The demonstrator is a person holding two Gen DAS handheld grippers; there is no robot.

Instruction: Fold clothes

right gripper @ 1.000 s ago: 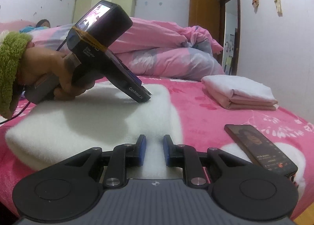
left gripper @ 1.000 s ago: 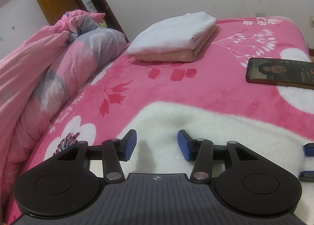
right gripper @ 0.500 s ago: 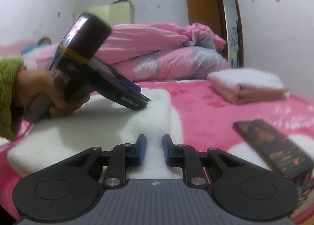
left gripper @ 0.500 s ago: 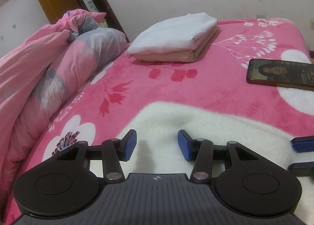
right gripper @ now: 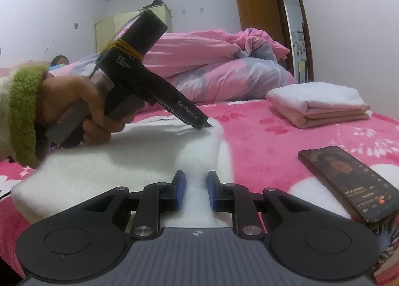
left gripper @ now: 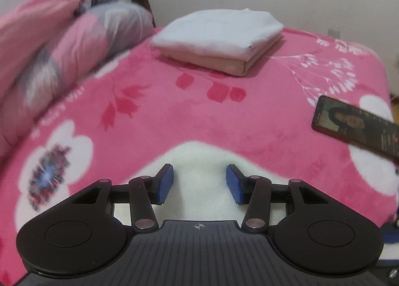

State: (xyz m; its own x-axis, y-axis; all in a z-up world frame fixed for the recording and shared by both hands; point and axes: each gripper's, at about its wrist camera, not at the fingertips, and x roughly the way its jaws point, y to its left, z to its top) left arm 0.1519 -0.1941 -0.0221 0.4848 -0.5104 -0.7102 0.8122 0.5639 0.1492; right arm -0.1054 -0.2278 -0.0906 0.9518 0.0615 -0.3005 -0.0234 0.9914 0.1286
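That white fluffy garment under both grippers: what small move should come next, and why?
Probably close the left gripper on the white garment. Its pads stand apart with the fabric's far corner between them, so it grips nothing yet, while the right gripper looks nearly closed on the near edge.

My left view smears the quilt; the phone runs off its right edge; my fleece hides the left gripper's tips.

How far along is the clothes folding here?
Done: a folded stack sits at the far side of the bed. In hand: both grippers, left gripper and right gripper, work the white fleece garment, fingers apart. Left: finishing its fold and stacking it.
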